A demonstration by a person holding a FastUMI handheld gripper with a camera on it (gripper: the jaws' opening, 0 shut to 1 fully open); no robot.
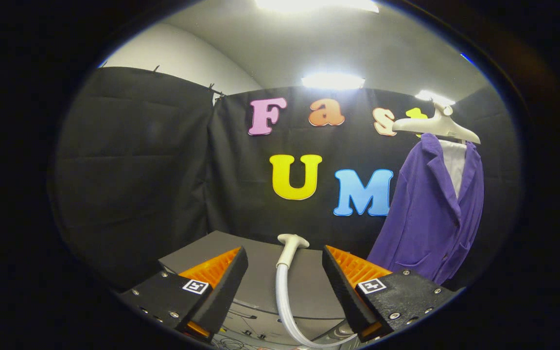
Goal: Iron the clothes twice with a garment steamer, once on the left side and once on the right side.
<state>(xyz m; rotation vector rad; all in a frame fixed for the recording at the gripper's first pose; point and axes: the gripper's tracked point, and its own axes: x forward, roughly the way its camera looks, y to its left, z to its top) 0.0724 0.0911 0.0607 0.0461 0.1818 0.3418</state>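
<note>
A white garment steamer head stands upright just ahead of the fingers, in line with the gap between them, with its pale hose curving down and off to the right below. My gripper is open, both fingers clear of the steamer, nothing held. To the right and beyond the fingers a purple jacket over a white shirt hangs on a cream hanger, in front of the black cloth wall.
A grey table top lies under the steamer head, with drawer fronts and cables below its near edge. Black cloth walls close the booth on the left and behind. Ceiling lights shine overhead.
</note>
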